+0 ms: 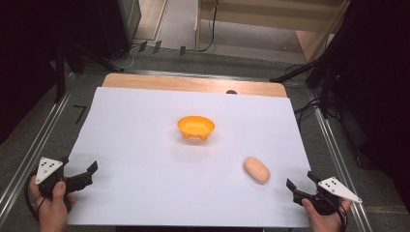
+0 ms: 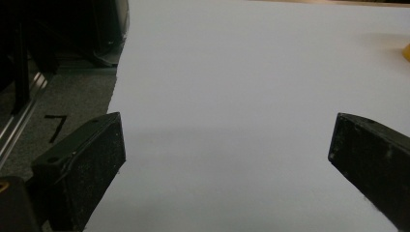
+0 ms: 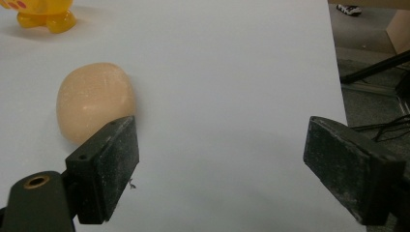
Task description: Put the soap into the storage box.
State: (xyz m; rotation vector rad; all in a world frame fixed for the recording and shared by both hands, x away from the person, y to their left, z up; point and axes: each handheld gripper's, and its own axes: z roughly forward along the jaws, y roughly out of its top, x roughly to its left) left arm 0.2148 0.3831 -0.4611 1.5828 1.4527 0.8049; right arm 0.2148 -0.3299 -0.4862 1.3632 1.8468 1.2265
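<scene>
An orange bowl (image 1: 196,126) stands near the middle of the white sheet (image 1: 145,159); its feet show at the top left of the right gripper view (image 3: 43,14). A pale peach, bread-like lump (image 1: 256,169) lies right of centre, closer to me. My right gripper (image 1: 300,184) is open at the sheet's front right corner, with the lump (image 3: 94,99) just ahead of its left jaw and outside the gap. At the front left edge my left gripper (image 1: 91,173) is open, and bare sheet (image 2: 232,96) lies between its jaws.
The sheet covers a wooden table (image 1: 193,83) whose far edge shows. Metal rails (image 1: 333,145) run along both sides. Dark stands and cables (image 1: 314,104) crowd the right, and a wooden shelf frame (image 1: 270,19) stands behind.
</scene>
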